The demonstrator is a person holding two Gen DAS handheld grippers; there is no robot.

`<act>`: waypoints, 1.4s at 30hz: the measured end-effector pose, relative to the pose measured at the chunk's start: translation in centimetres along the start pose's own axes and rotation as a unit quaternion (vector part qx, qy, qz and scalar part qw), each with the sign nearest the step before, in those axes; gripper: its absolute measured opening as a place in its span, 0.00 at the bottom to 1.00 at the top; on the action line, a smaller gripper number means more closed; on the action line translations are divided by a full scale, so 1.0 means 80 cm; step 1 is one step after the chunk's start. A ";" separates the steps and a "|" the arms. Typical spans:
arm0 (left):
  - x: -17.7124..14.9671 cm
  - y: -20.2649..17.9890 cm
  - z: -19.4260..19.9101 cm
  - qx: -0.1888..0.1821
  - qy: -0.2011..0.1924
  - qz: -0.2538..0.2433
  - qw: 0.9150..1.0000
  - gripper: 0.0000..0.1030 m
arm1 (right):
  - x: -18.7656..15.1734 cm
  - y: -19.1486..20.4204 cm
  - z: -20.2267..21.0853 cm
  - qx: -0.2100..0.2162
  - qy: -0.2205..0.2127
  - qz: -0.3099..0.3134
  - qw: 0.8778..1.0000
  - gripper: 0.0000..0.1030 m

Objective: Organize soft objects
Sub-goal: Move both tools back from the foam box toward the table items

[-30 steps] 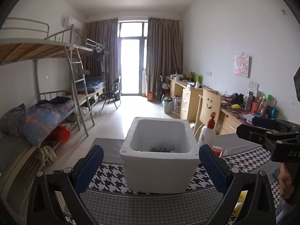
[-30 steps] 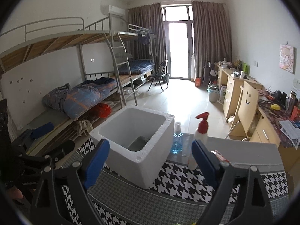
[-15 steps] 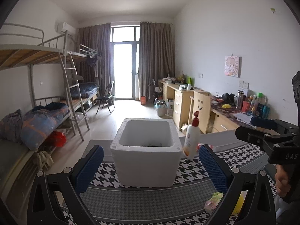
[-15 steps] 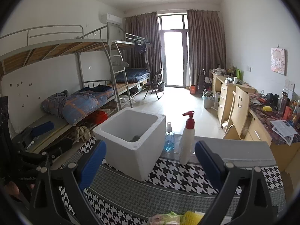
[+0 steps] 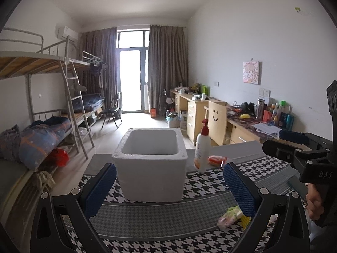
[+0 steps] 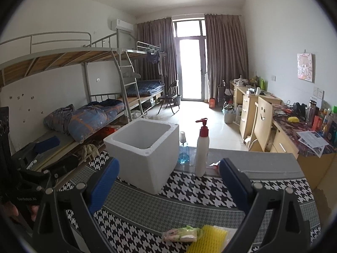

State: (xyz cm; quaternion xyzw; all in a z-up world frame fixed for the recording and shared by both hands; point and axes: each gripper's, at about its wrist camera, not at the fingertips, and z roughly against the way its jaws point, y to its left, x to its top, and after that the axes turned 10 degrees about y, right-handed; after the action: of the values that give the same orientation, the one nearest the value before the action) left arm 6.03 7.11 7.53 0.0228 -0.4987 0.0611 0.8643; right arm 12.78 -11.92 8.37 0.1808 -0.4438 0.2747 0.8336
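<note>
Daylight glares through the balcony door (image 5: 131, 80); fisheye edges bend darkly.

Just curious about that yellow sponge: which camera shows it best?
The right wrist view: the yellow sponge lies in full view beside a tissue pack. The left wrist view shows only a sliver behind a finger.

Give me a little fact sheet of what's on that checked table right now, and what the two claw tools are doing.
surface: houndstooth tablecloth
container: white foam box, open-topped, upright
beside box: white pump bottle with red pump, standing; blue liquid bottle behind
near edge: yellow sponge touching a green-pink soft packet
by pump bottle: red packet
left gripper: open, holding nothing
right gripper: open, holding nothing
</note>
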 end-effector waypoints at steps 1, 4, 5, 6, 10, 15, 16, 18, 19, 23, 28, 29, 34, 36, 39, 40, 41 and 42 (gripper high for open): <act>-0.002 -0.001 0.002 -0.002 -0.001 0.001 1.000 0.99 | -0.004 0.000 0.004 -0.001 -0.003 0.000 1.000 0.95; -0.008 -0.009 0.008 -0.012 -0.006 -0.004 1.000 0.99 | -0.013 0.000 0.012 -0.005 -0.006 -0.001 1.000 0.95; -0.010 -0.013 0.011 -0.014 -0.009 -0.008 1.000 0.99 | -0.016 -0.001 0.015 -0.007 -0.008 -0.002 1.000 0.95; -0.011 -0.015 0.012 -0.014 -0.011 -0.011 1.000 0.99 | -0.018 -0.001 0.017 -0.008 -0.009 -0.004 1.000 0.95; -0.015 -0.019 0.015 -0.021 -0.015 -0.018 1.000 0.99 | -0.030 -0.006 0.026 -0.008 -0.014 -0.012 1.000 0.95; -0.026 -0.025 0.010 -0.031 -0.010 -0.018 0.999 0.99 | -0.047 -0.011 0.032 -0.018 -0.017 -0.020 0.999 0.95; -0.028 -0.026 0.008 -0.035 -0.009 -0.018 0.999 0.99 | -0.049 -0.013 0.032 -0.021 -0.017 -0.022 0.999 0.95; -0.033 -0.029 0.006 -0.040 -0.005 -0.016 0.999 0.99 | -0.054 -0.016 0.031 -0.025 -0.015 -0.025 0.999 0.95; -0.036 -0.030 0.007 -0.043 -0.006 -0.014 0.999 0.99 | -0.056 -0.018 0.032 -0.027 -0.015 -0.026 0.999 0.95; -0.047 -0.038 0.007 -0.053 -0.017 -0.013 0.998 0.99 | -0.068 -0.025 0.039 -0.035 -0.025 -0.033 0.999 0.95; -0.055 -0.044 0.003 -0.059 -0.019 -0.015 0.998 0.99 | -0.081 -0.030 0.048 -0.041 -0.031 -0.043 0.998 0.95; -0.057 -0.046 0.003 -0.059 -0.021 -0.017 0.998 0.99 | -0.082 -0.031 0.049 -0.043 -0.032 -0.045 0.998 0.95; -0.062 -0.055 -0.001 -0.074 -0.014 -0.023 0.997 0.99 | -0.091 -0.033 0.054 -0.057 -0.034 -0.045 0.997 0.95; -0.064 -0.056 -0.003 -0.088 -0.008 -0.018 0.996 0.99 | -0.095 -0.033 0.056 -0.065 -0.036 -0.045 0.996 0.95; -0.069 -0.063 -0.003 -0.090 -0.012 -0.026 0.996 0.99 | -0.103 -0.036 0.061 -0.076 -0.040 -0.044 0.995 0.95; -0.070 -0.064 -0.004 -0.091 -0.011 -0.029 0.995 0.99 | -0.106 -0.038 0.063 -0.079 -0.042 -0.046 0.995 0.95; -0.071 -0.066 -0.005 -0.092 -0.011 -0.030 0.995 0.99 | -0.109 -0.039 0.065 -0.081 -0.043 -0.049 0.995 0.95; -0.072 -0.068 -0.006 -0.093 -0.010 -0.031 0.995 0.99 | -0.111 -0.042 0.065 -0.082 -0.043 -0.050 0.994 0.95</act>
State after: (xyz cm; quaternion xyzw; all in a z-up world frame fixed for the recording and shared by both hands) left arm 4.32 1.32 2.42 -0.0419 -0.5102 -0.0124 0.8589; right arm 7.44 -20.05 3.54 0.1458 -0.4905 0.1871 0.8385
